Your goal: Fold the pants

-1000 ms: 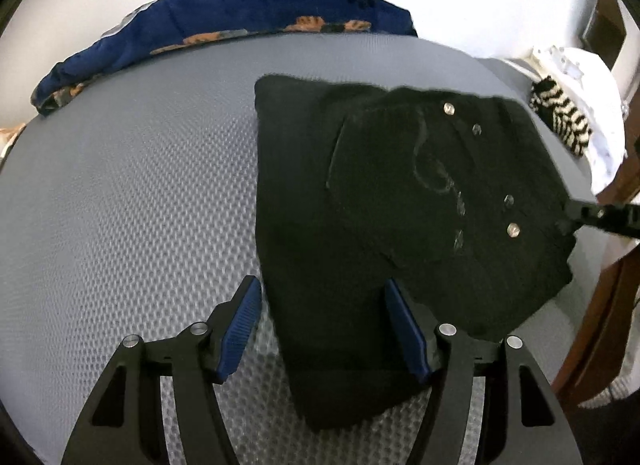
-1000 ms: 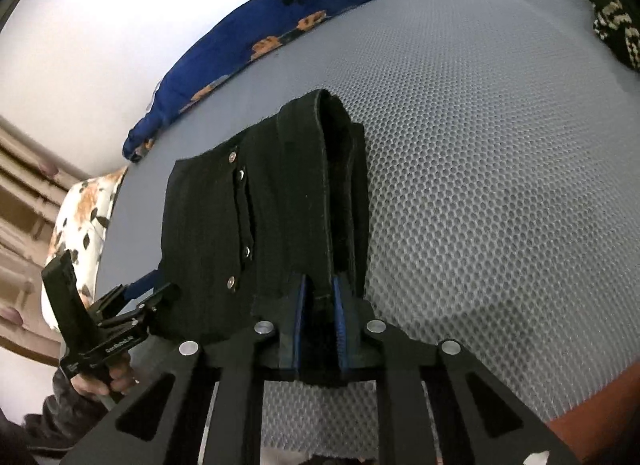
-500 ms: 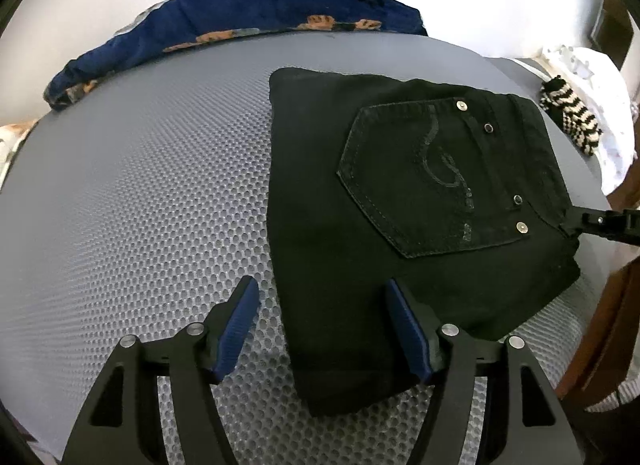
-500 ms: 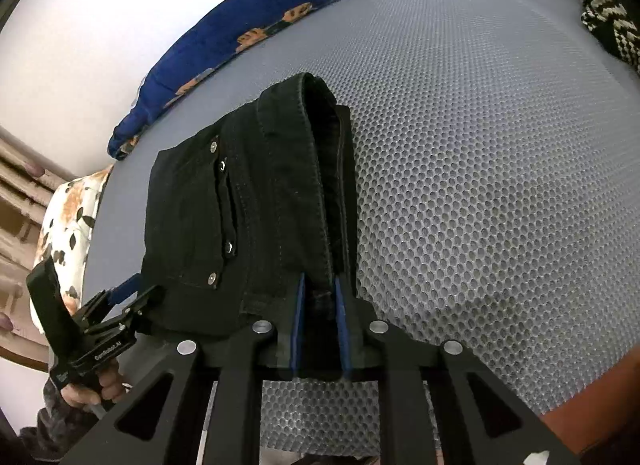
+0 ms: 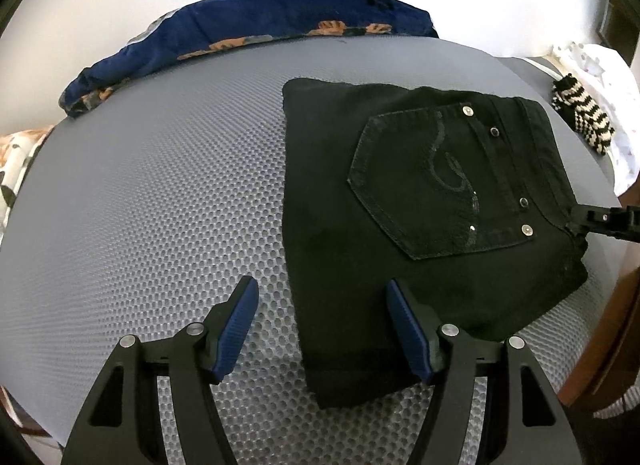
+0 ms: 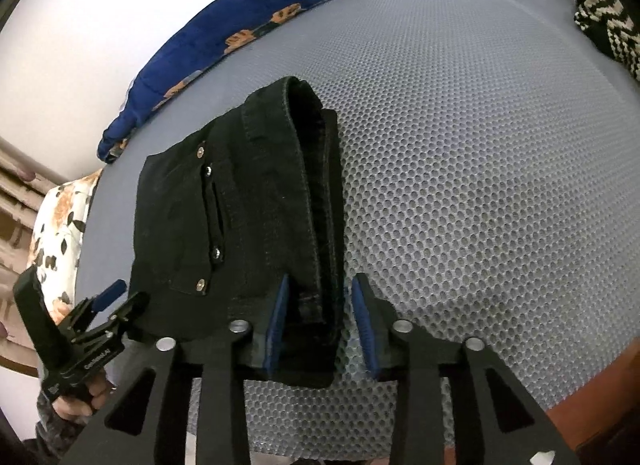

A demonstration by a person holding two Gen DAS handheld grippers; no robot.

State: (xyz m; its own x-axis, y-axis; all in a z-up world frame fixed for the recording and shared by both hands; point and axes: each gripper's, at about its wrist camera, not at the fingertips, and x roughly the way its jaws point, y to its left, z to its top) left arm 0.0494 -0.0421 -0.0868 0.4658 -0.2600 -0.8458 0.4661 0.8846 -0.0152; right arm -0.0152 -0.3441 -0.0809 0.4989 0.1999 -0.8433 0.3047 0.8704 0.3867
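Right tool (image 6: pixel 320 317): jaws opening; the waistband end of the pants (image 6: pixel 240 225) lies between the blue pads, with a gap showing on the right pad's side, so the cloth looks let go rather than pinched.
Left tool (image 5: pixel 322 329): spread wide and empty; one pad over the grey mesh, the other over the near edge of the cloth, neither pressing it that I can see.
Pants (image 5: pixel 420 225): a compact black rectangle lying flat on the bed (image 5: pixel 160 205), back pocket and rivets facing up, layered edges stacked at the right tool's end.
Person's hand (image 6: pixel 76 401): gripping the left tool's handle at the lower left of the right wrist view.
Far edge: a blue patterned blanket (image 5: pixel 248 25) along the wall; a black-and-white knit (image 5: pixel 584 113) at the far right, well apart from the pants.
Step in hand: I judge this the release after the last fold.
Next move calls for: drawing both tools back clear of the cloth without snagging the layered edge; if another fold is wanted, a fresh hold on the near edge.
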